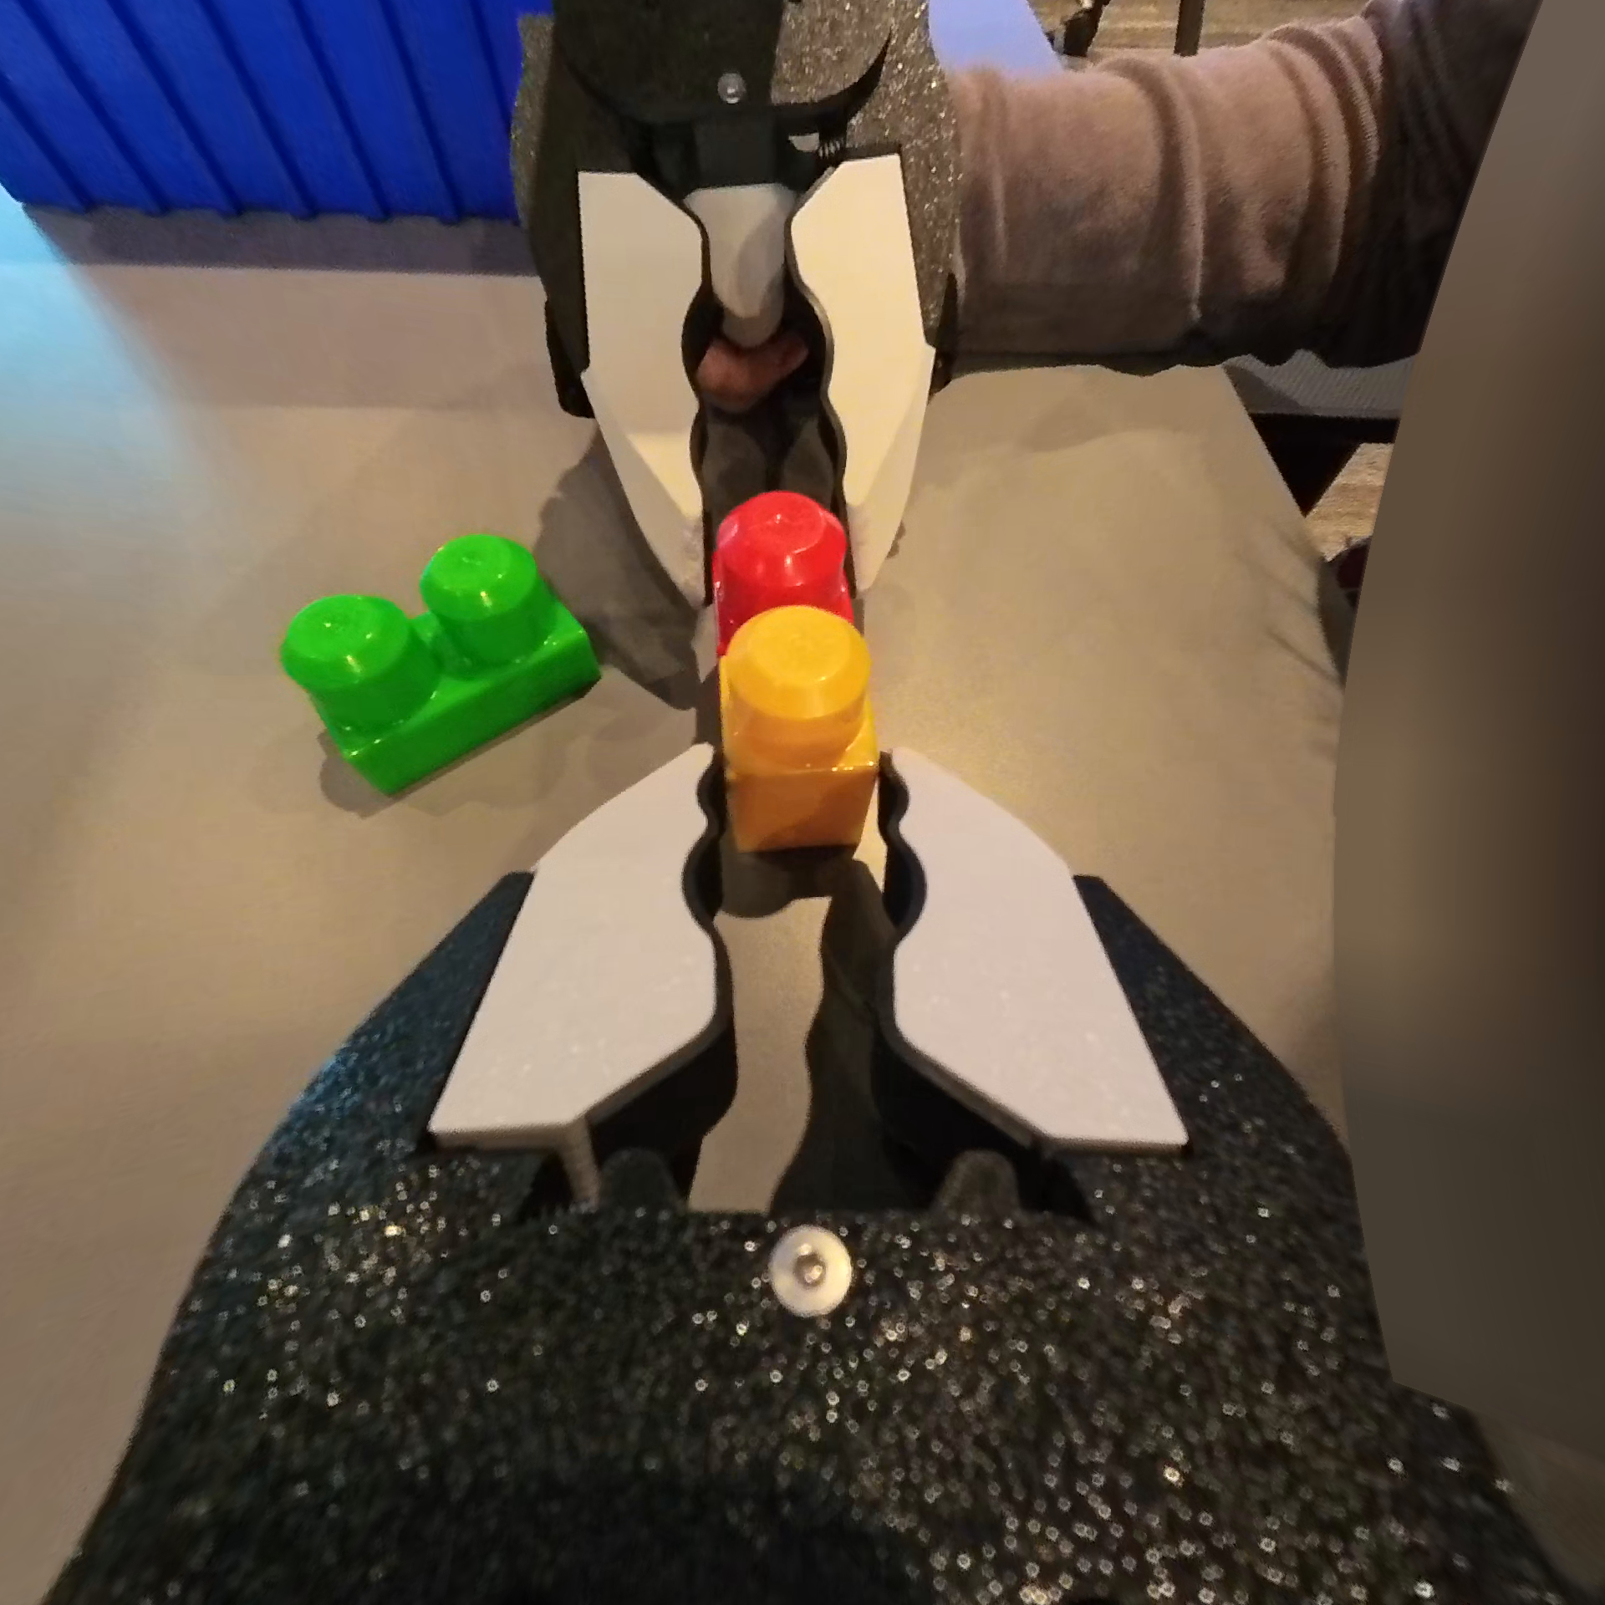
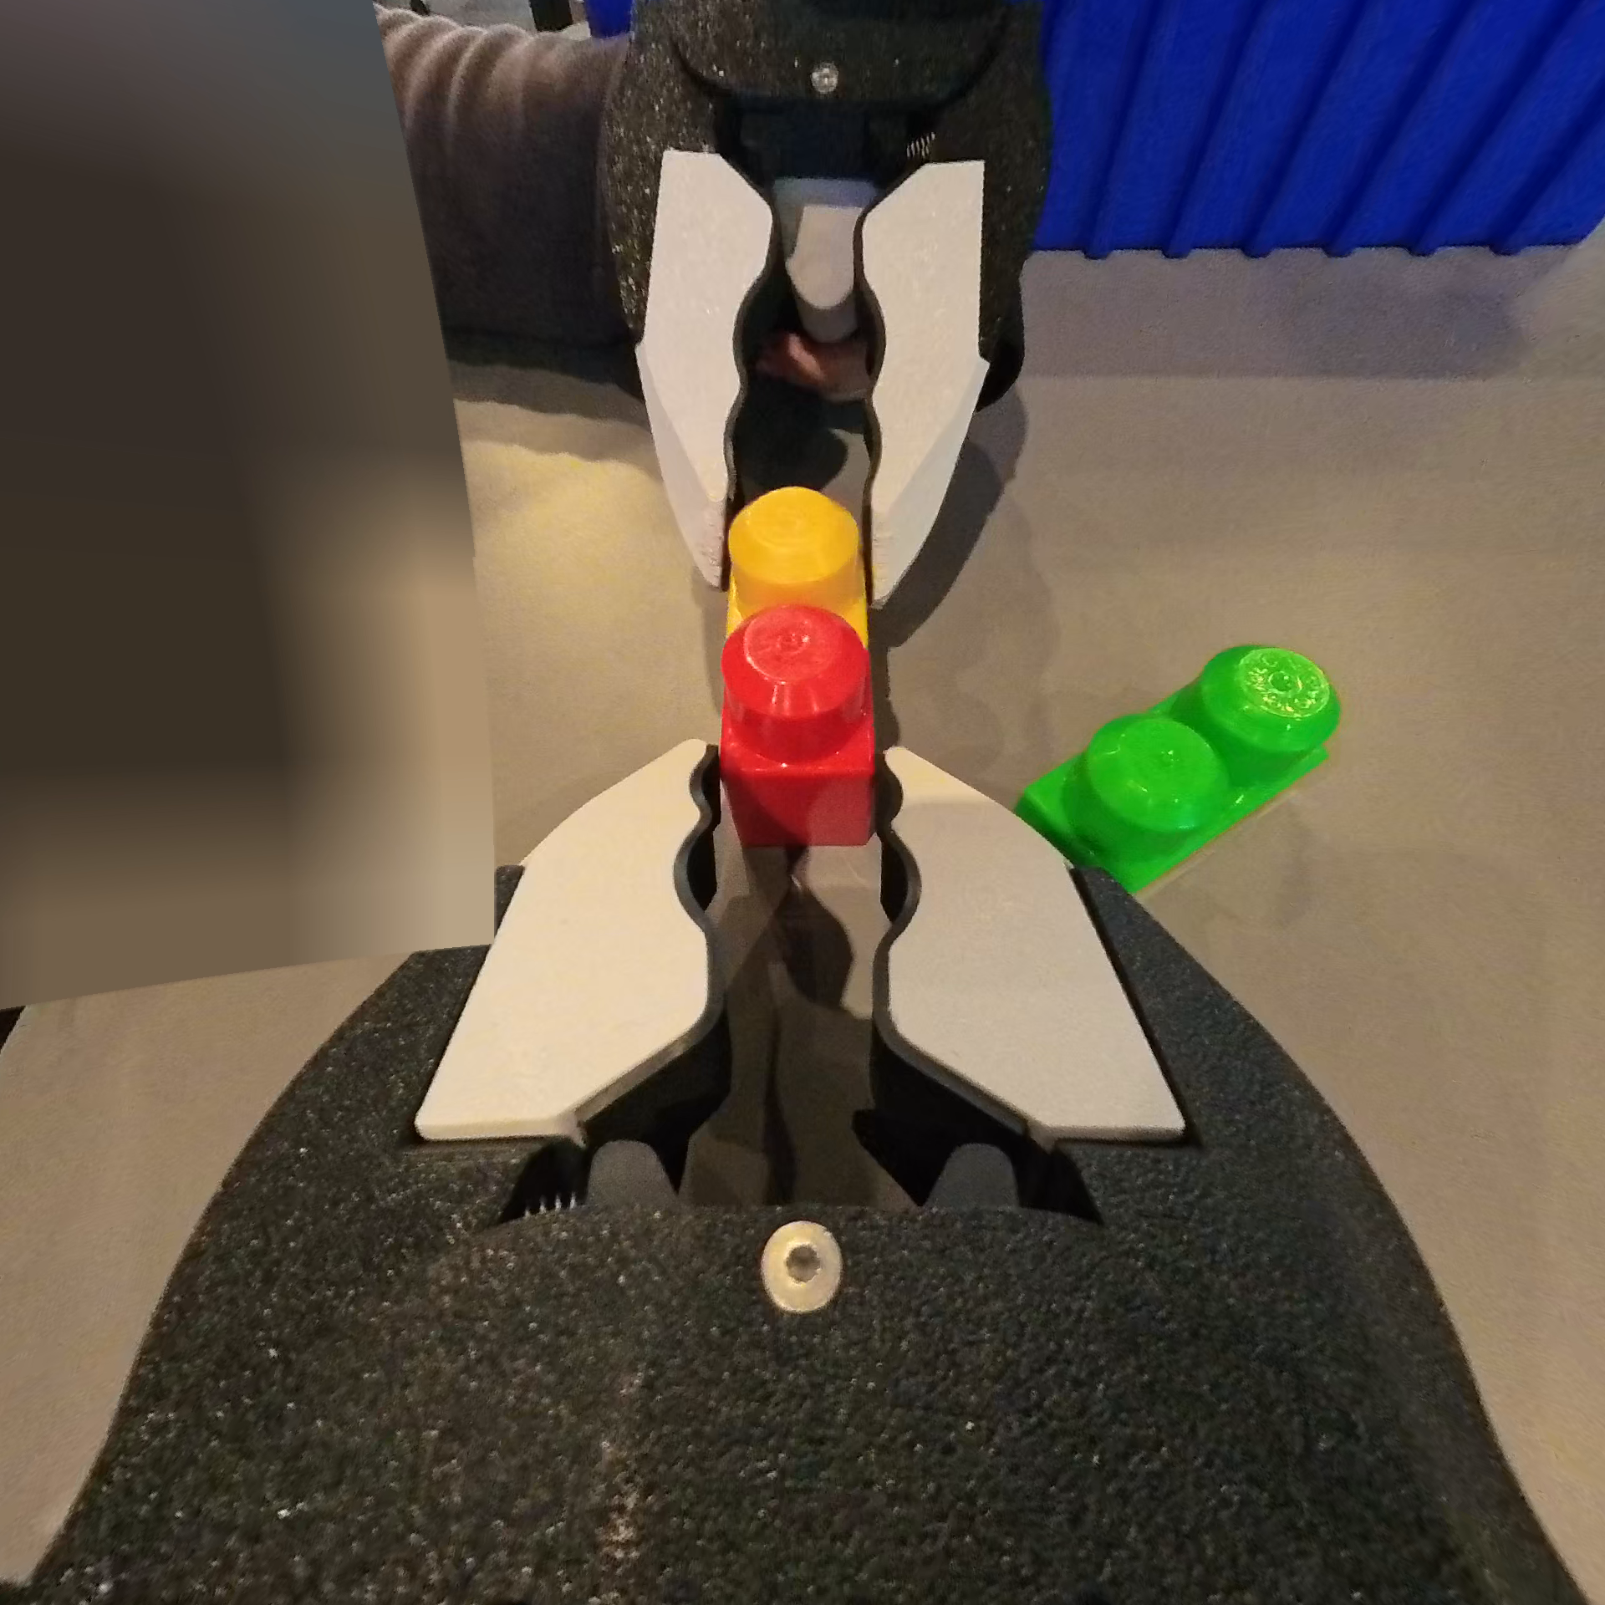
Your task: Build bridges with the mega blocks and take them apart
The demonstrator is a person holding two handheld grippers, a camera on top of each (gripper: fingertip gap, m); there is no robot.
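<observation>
A yellow one-stud block [image 1: 797,738] and a red one-stud block [image 1: 779,564] stand side by side, touching, on the grey table [image 1: 174,955]. My left gripper [image 1: 799,773] is shut on the yellow block from the near side. My right gripper [image 1: 782,584] faces it and is shut on the red block. In the right wrist view my right gripper [image 2: 797,773] holds the red block [image 2: 795,738], and the left gripper [image 2: 795,573] holds the yellow block [image 2: 792,543] behind it. A green two-stud block [image 1: 434,669] [image 2: 1181,773] lies loose beside them.
A blue ribbed panel [image 1: 217,104] [image 2: 1303,122] stands along the back of the table. A grey sleeve [image 1: 1172,217] reaches in behind the right gripper. The table's edge [image 1: 1285,486] runs close on the right in the left wrist view. My right fingertips sit around 5 centimetres from my left ones.
</observation>
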